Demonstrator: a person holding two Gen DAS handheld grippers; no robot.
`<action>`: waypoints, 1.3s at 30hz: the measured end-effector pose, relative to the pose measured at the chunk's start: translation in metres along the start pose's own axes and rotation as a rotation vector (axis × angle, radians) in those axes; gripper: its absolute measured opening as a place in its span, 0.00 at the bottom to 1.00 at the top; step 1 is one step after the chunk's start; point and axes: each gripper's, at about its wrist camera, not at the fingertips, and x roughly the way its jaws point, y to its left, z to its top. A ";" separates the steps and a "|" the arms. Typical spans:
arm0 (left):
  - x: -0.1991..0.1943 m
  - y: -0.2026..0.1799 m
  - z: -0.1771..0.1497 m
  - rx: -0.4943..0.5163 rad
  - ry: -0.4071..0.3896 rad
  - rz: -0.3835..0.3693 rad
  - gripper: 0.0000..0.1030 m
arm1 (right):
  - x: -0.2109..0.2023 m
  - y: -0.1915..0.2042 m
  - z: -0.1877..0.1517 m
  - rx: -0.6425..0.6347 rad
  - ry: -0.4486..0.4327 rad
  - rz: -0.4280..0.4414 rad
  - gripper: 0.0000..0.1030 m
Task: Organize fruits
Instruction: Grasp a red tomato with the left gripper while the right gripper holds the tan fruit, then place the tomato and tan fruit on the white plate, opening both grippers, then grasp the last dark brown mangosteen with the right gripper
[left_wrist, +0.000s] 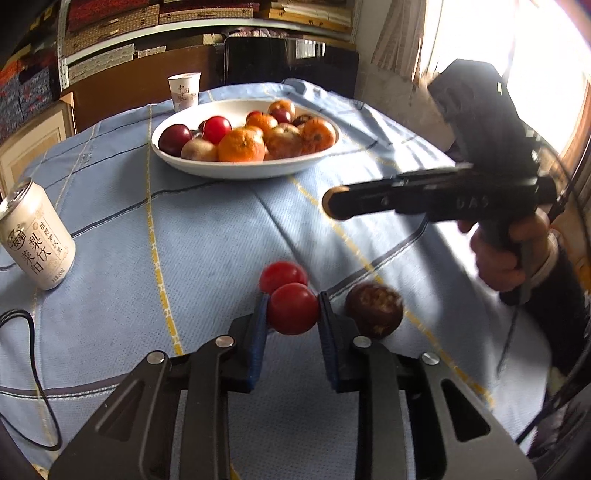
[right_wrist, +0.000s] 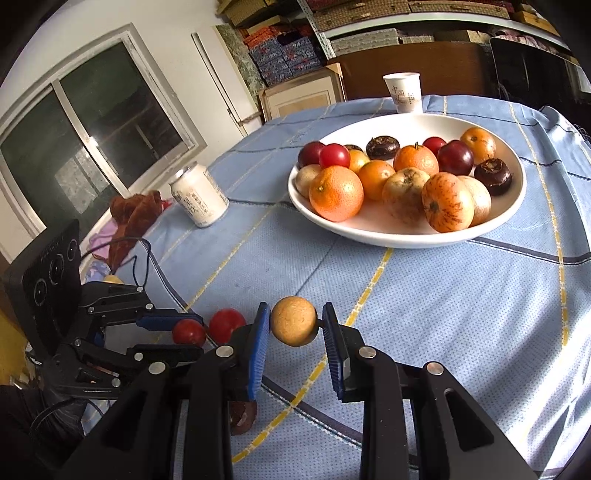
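Left hand-held gripper clamps a red tomato, right hand-held gripper pinches a tan fruit, both well short of the white bowl; round skins could squirt free and roll.

Pale blue woven tablecloth checked with yellow and navy lines; glossy red round tomato between blue-padded black fingers; tan speckled round fruit; white ceramic bowl.
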 end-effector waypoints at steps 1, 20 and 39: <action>-0.002 0.002 0.005 -0.013 -0.007 -0.013 0.25 | -0.003 -0.002 0.001 0.007 -0.029 -0.007 0.28; 0.074 0.047 0.194 -0.163 -0.105 0.189 0.30 | -0.006 -0.080 0.072 0.221 -0.385 -0.194 0.32; -0.011 0.053 0.059 -0.310 -0.218 0.324 0.95 | -0.002 0.029 0.003 -0.176 -0.092 -0.210 0.70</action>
